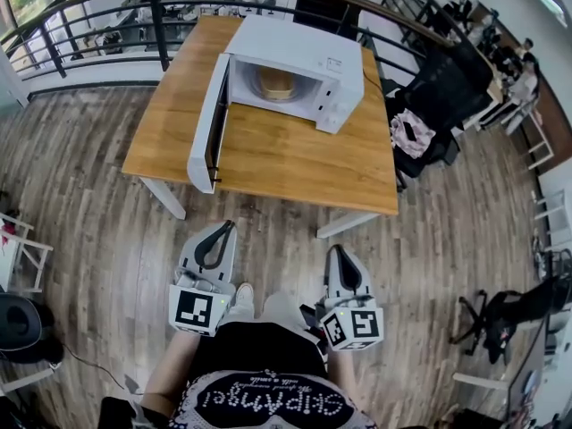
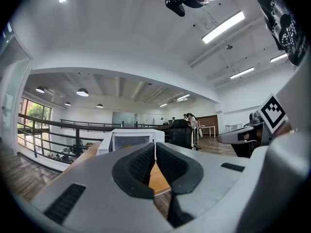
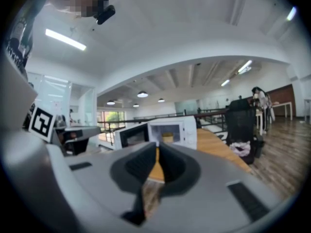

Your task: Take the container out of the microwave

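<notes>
A white microwave (image 1: 290,61) stands on the wooden table (image 1: 277,155), its door (image 1: 207,123) swung wide open to the left. Inside sits a tan container (image 1: 275,83), seen small in the right gripper view as the container (image 3: 167,138). Both grippers hover over the floor in front of the table, well short of the microwave. My left gripper (image 1: 223,229) is shut with nothing between its pads, and the left gripper view shows the microwave (image 2: 131,139) straight ahead. My right gripper (image 1: 340,254) is also shut and empty, pointing at the microwave (image 3: 170,129).
A black chair with pink cloth (image 1: 418,130) stands right of the table. A dark railing (image 1: 161,12) runs behind it. A white stool (image 1: 22,253) is at the left, an office chair (image 1: 496,315) at the right. People stand far off (image 2: 190,123).
</notes>
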